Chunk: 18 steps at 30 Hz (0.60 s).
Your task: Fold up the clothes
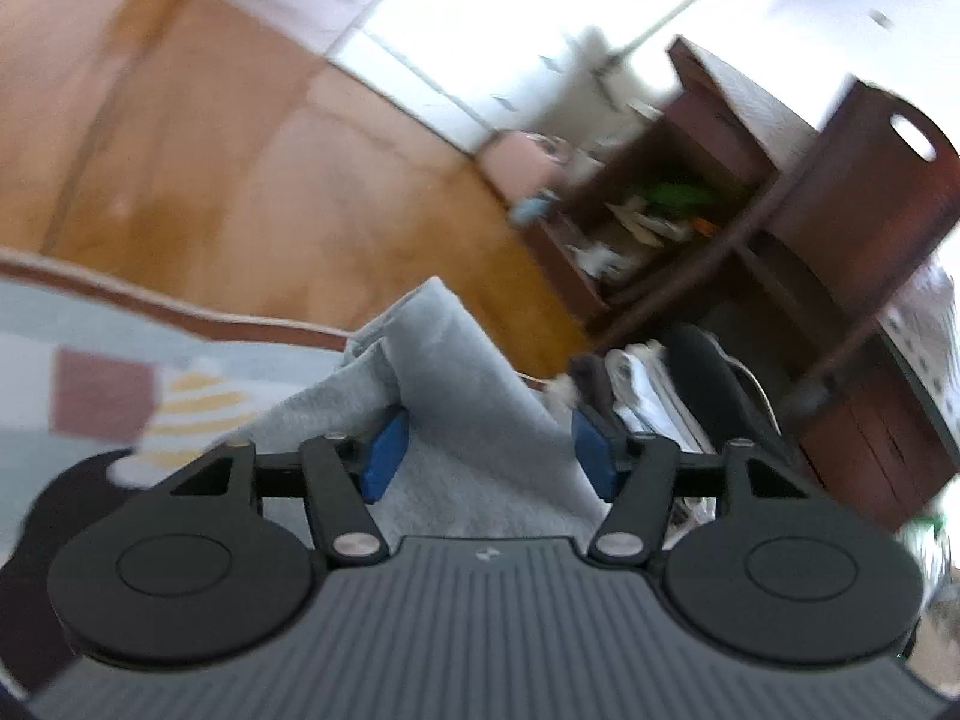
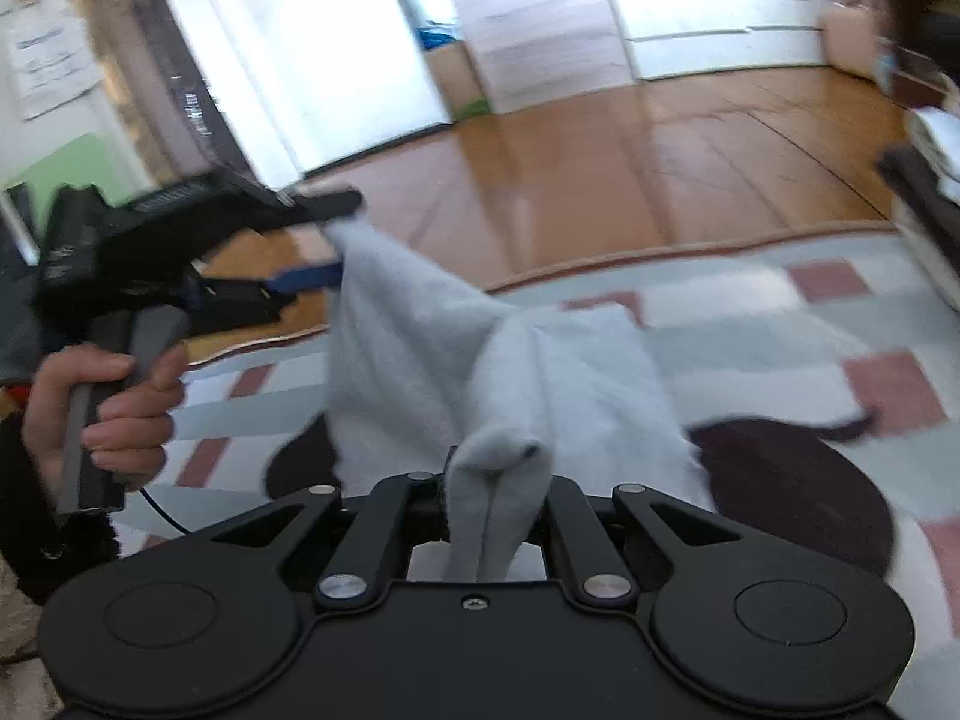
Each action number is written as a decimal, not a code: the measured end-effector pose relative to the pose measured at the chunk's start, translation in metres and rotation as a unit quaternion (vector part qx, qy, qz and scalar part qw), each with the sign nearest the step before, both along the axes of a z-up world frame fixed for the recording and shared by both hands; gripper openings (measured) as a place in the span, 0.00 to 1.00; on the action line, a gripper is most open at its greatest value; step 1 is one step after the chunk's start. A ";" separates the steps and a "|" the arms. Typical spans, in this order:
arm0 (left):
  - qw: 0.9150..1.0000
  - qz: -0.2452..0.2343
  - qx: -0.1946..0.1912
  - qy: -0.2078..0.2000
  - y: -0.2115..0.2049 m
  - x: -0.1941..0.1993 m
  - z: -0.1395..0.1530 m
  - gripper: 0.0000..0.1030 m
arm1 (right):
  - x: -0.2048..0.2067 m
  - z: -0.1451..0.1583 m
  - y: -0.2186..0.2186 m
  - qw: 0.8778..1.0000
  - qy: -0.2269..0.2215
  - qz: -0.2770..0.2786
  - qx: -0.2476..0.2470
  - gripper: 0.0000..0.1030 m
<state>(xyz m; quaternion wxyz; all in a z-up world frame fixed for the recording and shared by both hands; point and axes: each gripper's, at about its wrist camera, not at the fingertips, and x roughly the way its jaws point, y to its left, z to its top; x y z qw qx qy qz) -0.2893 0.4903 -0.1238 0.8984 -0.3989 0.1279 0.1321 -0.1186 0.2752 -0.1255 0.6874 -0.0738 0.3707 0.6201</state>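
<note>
A pale grey garment (image 2: 498,360) is hanging in the middle of the right wrist frame, lifted above a checked rug (image 2: 780,312) of grey, white and dull red squares. The right gripper (image 2: 495,492), at the lower centre of that frame, is pinching a bunched fold of the cloth, its jaws drawn in tight around it so the fabric is bulging up between the black arms.

At the left of the same frame a hand (image 2: 102,408) is gripping the handle of the left gripper (image 2: 336,240), which is standing with its jaws apart; the top corner of the garment is touching the upper finger (whether it is merely draped there I cannot tell, the picture being blurred).

In the left wrist frame the blue pads (image 1: 384,462) are sitting wide apart low in the picture, with the grey cloth running up between them towards the centre; the left pad is touching the cloth, the right one standing just clear. Behind, a wooden floor (image 1: 240,180) is filling the upper left, and dark wooden furniture (image 1: 840,228) is crowding the right side.
</note>
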 end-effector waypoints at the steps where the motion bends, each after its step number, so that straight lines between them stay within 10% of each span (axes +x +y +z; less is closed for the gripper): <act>1: 1.000 -0.003 0.009 0.001 -0.003 0.004 0.001 0.59 | 0.003 -0.003 0.000 1.000 -0.002 -0.006 -0.006 0.07; 8: 0.999 -0.010 0.043 0.002 -0.013 0.007 0.007 0.64 | 0.013 -0.015 0.004 0.998 0.014 -0.044 -0.044 0.07; 18: 0.986 0.011 0.099 0.133 -0.002 0.040 -0.035 0.69 | 0.020 -0.022 0.003 0.996 0.061 -0.049 -0.051 0.07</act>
